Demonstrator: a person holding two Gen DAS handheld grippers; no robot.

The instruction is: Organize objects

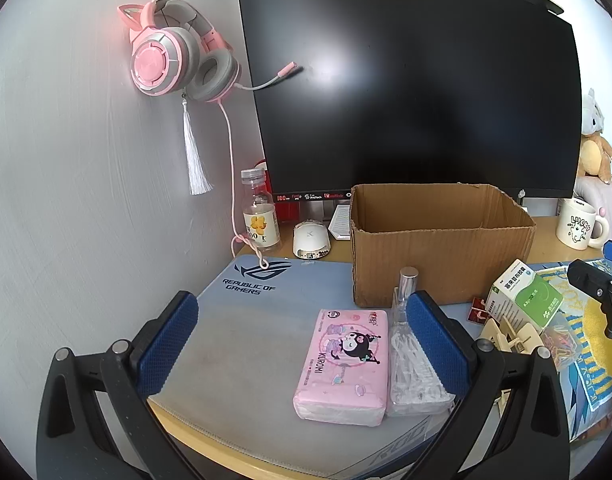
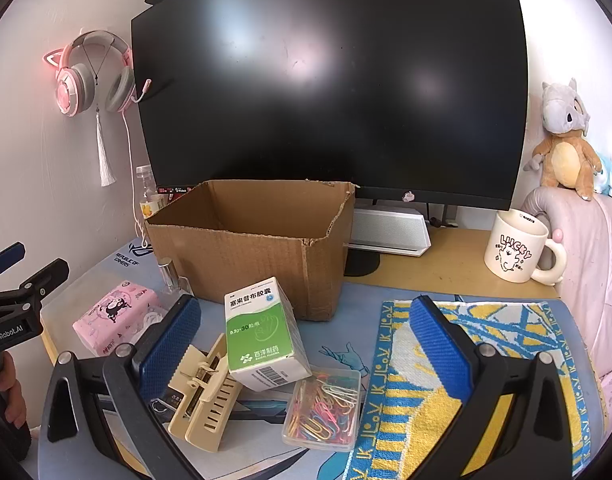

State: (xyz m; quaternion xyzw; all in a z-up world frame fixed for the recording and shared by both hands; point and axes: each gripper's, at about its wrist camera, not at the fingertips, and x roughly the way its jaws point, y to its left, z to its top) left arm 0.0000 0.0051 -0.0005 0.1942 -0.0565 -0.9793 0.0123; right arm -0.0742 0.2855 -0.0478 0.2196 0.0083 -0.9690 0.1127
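Both tools hang above the table with their fingers spread wide and nothing between them. The left gripper [image 1: 302,344] sits over the gaming mat, and the pink tissue pack [image 1: 344,364] lies within its gap, nearer its right finger, at about one o'clock from the midpoint in the left wrist view. The pack's long axis runs roughly from six to twelve o'clock, almost in line with the fingers, so they would close across its short width. A clear packet of white sticks [image 1: 414,372] lies touching the pack's right edge, directly under the right finger pad, and a small glass spray bottle [image 1: 406,284] stands just beyond it. The open cardboard box [image 1: 438,240], the likely destination, stands at about one o'clock, well beyond the pack. The right gripper [image 2: 302,344] hovers over a different cluster: the green-and-white medicine box [image 2: 262,332] at about eleven o'clock, leaning on a cream hair clip [image 2: 204,392], with the clear case of coloured paper clips [image 2: 324,404] at about six o'clock. For the tissue pack the left gripper is plainly nearer; the likely trouble is catching the stick packet along with it.
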